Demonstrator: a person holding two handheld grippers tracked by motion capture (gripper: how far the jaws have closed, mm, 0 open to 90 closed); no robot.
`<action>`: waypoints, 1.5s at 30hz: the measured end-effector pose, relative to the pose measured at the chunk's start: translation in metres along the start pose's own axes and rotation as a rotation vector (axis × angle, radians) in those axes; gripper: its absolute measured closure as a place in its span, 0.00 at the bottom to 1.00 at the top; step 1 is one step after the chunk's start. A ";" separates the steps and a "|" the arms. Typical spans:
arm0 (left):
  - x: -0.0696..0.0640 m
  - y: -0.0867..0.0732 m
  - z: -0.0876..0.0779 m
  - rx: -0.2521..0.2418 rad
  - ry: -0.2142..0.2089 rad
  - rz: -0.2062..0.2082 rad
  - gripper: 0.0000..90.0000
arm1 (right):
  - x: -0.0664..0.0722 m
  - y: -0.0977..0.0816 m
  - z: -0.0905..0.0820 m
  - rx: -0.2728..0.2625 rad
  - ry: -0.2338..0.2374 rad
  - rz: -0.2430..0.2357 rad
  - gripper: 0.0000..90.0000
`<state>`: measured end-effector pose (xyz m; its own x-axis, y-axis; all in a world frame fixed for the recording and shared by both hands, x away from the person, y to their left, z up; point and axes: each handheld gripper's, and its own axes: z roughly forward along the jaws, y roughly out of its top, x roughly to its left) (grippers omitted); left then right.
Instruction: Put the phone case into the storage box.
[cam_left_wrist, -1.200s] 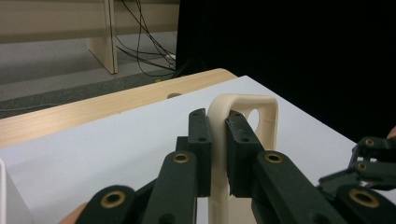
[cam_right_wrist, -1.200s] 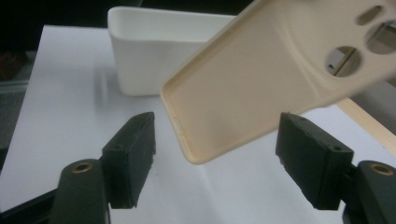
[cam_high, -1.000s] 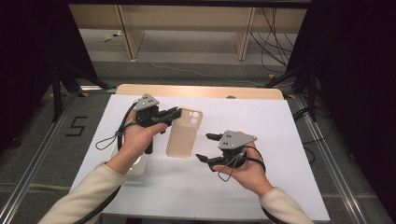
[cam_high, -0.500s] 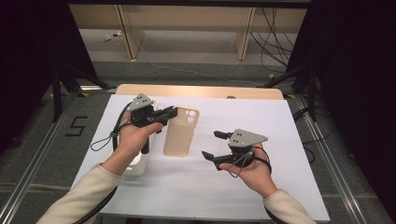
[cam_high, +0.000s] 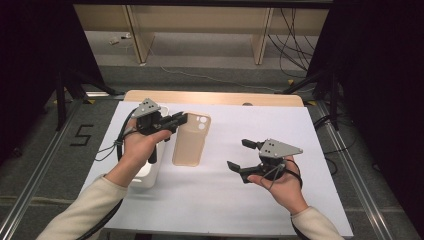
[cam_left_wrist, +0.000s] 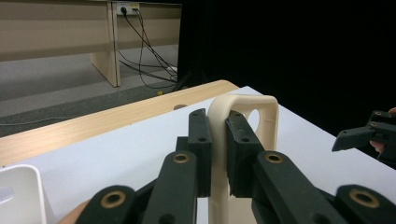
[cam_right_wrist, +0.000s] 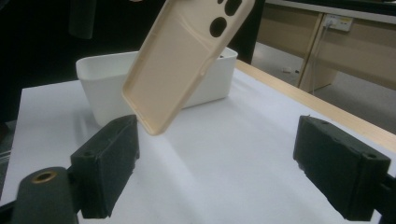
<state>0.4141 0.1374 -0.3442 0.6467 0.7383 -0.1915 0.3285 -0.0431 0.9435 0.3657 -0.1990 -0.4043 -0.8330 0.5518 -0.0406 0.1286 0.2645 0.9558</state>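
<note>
A beige phone case hangs tilted above the white table sheet, camera cutouts at its far end. My left gripper is shut on the case's left edge near that end. In the left gripper view its pads pinch the case wall. My right gripper is held to the right of the case and apart from it. Its jaws have just been opening and stand wide with nothing between them. The right gripper view has the case above and beyond the right gripper.
A white plastic bin stands on the sheet under my left forearm, also seen as the bin behind the case. A wooden table edge runs along the far side. Black curtains flank both sides.
The right gripper has drawn away to the right of the case and its jaws have spread wider. The left gripper still holds the case in about the same place.
</note>
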 end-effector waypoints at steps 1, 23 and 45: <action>0.000 0.000 0.000 -0.001 -0.001 0.001 0.91 | 0.000 -0.001 -0.002 -0.007 -0.010 0.003 0.17; 0.006 0.005 -0.008 -0.036 0.012 0.009 0.91 | -0.004 -0.011 -0.026 -0.037 -0.039 0.027 0.16; 0.012 0.009 -0.014 -0.061 0.018 0.039 0.91 | -0.008 -0.021 -0.038 -0.017 -0.065 0.045 0.16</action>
<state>0.4156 0.1553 -0.3341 0.6458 0.7487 -0.1497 0.2601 -0.0313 0.9651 0.3491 -0.2390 -0.4128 -0.7901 0.6128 -0.0155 0.1557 0.2250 0.9618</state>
